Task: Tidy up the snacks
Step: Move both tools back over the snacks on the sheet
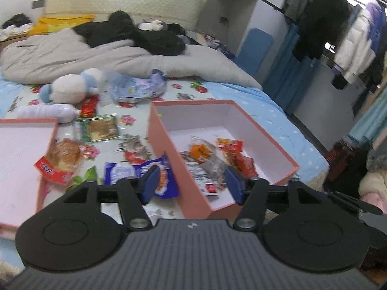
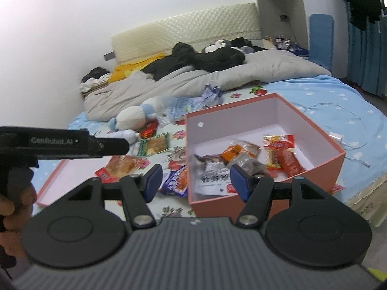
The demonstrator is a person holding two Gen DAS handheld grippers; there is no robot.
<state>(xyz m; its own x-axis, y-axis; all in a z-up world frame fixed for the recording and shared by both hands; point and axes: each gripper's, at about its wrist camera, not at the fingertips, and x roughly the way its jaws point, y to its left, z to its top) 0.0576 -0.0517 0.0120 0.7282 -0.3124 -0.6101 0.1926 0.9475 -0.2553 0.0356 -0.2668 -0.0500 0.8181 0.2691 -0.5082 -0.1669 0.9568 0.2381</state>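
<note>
Two grippers held over a flowered bedsheet (image 1: 135, 120), left gripper (image 1: 192, 183) and right gripper (image 2: 196, 181) both spread wide and empty, several snack packets (image 2: 280, 154) gathered inside the pink box (image 2: 241, 113), a blue packet (image 1: 154, 176) left just beside it.

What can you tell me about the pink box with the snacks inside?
The pink box is square, open-topped and looks like stiff cardboard, pink outside and white inside, with a small round hole in one wall. It sits flat on the bed sheet. Several snack packets lie on its floor. A blue packet lies beside it.
</note>
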